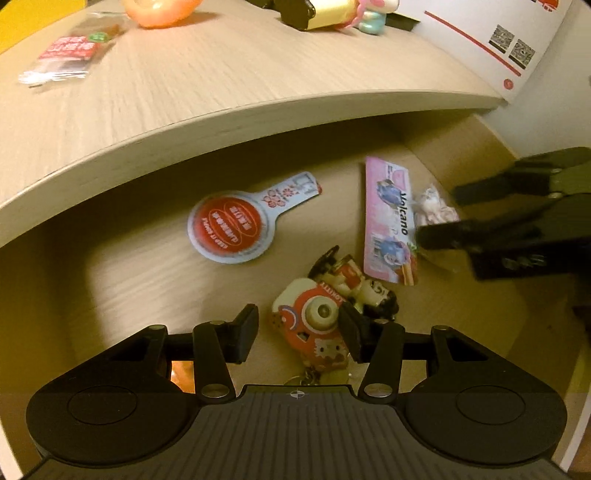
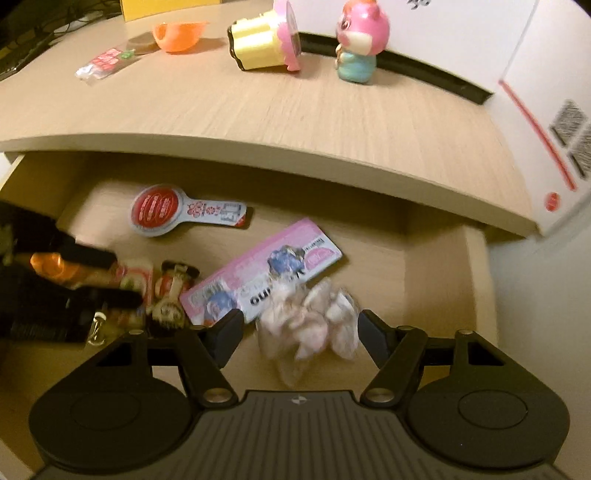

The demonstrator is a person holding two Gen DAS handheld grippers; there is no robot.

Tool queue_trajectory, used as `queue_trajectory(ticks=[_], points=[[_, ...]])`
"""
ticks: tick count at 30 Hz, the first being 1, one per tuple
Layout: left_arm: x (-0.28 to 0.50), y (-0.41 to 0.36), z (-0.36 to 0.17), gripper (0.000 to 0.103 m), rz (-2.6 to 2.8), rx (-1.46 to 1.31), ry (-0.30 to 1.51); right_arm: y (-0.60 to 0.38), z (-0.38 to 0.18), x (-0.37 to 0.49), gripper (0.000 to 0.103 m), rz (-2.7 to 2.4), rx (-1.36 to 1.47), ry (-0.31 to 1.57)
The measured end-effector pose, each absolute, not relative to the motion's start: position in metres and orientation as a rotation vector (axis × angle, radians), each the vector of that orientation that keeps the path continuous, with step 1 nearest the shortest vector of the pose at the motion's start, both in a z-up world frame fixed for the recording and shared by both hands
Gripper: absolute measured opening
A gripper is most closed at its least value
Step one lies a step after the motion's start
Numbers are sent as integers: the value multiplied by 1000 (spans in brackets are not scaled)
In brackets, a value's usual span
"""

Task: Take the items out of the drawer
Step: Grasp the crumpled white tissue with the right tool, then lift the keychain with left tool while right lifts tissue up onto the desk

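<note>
In the open wooden drawer (image 2: 436,258), the right gripper (image 2: 300,334) has its fingers spread wide around a crumpled clear bag of pink-white sweets (image 2: 314,325), while the left gripper (image 1: 298,332), also open, straddles a red-and-white toy camera keychain (image 1: 314,317). A pink flat packet (image 2: 266,273) lies just beside the bag, a dark-haired figurine (image 1: 373,291) touches the camera, and a round red-labelled paddle card (image 1: 236,225) lies apart on bare floor beneath the overhanging tabletop (image 1: 221,96).

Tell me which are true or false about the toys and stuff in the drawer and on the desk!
1. The left hand-held gripper is open around the red toy camera. True.
2. The pink bear figure lies in the drawer. False: it stands on the desk top.
3. The crinkly clear bag sits between the fingers of the right hand-held gripper. True.
4. The pink Volcano pack is on the desk top. False: it lies in the drawer.
5. The orange bowl is on the desk top. True.
</note>
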State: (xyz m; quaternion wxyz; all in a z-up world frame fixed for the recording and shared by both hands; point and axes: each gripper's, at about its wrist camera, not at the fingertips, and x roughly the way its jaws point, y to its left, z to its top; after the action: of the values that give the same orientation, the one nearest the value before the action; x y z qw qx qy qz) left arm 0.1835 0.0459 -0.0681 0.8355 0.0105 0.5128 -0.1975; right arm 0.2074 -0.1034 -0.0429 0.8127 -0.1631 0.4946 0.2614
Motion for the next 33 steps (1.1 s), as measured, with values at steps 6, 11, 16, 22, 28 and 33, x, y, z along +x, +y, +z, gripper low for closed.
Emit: queue_trajectory(ticks=[6,11,16,22,28,33], points=[[191,51,-70,57,-426,-100,1153,-99,-50,206,18,590,-369,1082],[198,39,-74,49,-462,-123,1165,-100,-50,200,17,594,-364,1095],[181,32,-58,48,-516,40,1123,-110,-35,194,16,580,-343,1053],[162,37,-34,48,-552,77,1089,-128,-15,185,16,571,-314,1034],[144,49,22,47,-571,71,971,-132,11,178,16,606,-291,997],[156,74,107,47,-509,45,727,-134,78,189,16,620,-208,806]])
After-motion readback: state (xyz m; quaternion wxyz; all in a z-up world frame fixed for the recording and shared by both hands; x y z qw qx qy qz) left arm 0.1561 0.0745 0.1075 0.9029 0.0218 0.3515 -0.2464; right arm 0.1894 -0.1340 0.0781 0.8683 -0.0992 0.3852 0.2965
